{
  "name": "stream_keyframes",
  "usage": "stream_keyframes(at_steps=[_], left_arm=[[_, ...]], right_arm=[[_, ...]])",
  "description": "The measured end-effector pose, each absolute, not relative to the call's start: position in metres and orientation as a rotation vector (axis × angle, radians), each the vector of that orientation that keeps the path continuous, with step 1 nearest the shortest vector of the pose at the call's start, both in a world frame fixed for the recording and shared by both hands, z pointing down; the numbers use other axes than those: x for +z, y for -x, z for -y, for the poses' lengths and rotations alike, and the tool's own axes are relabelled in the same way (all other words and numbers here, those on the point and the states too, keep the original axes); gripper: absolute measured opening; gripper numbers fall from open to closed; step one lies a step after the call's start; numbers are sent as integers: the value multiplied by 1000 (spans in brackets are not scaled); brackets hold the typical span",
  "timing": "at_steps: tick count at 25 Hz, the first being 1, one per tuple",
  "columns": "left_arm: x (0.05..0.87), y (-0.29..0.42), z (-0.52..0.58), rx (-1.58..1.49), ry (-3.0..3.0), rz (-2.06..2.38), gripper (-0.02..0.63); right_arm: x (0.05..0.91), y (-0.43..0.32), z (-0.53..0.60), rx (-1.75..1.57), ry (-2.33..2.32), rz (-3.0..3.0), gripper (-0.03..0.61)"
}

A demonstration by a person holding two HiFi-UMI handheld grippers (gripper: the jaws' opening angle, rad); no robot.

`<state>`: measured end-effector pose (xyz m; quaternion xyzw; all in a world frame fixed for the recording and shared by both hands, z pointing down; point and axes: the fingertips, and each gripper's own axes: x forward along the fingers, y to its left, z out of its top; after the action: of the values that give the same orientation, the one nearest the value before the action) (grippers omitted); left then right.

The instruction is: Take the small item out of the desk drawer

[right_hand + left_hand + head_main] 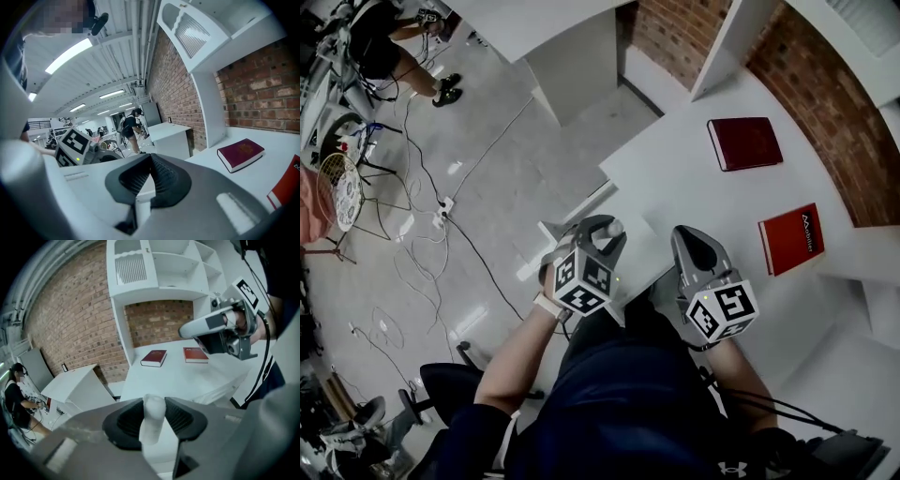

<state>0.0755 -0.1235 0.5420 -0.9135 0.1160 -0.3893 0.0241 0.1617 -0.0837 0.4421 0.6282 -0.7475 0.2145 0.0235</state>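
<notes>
- The left gripper (154,405) pinches the small white item (153,425). Both dark ribbed pads press on its sides, and its rounded top stands up just above them.
- In the head view this item (615,228) shows as a small pale knob at the tip of the left gripper. It is lifted in the air over the near edge of the white desk (694,187).
- The jaws of the right gripper (150,161) are pressed together and their ribbed pads meet at the tips. Nothing is between them.
- In the head view the two grippers are side by side in front of the person's body, the right one just beside the left, and both point toward the desk.
- A dark red book (744,142) lies flat on the desk, further back, near the brick wall (825,103).
- A brighter red book (790,239) lies nearer to the person, on the right, well apart from both grippers.
- White shelves (164,263) stand above the desk against the wall.
- Another person (384,47) is on the floor area at the far left, with cables (441,234) lying across the floor.
</notes>
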Motion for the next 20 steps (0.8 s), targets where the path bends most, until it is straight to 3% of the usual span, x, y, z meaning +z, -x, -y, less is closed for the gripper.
stream_keyframes(at_steps=[20], left_arm=[[354, -33, 143, -543, 2873, -748, 149]], right_arm=[[364, -142, 125, 422, -1935, 2473, 3]])
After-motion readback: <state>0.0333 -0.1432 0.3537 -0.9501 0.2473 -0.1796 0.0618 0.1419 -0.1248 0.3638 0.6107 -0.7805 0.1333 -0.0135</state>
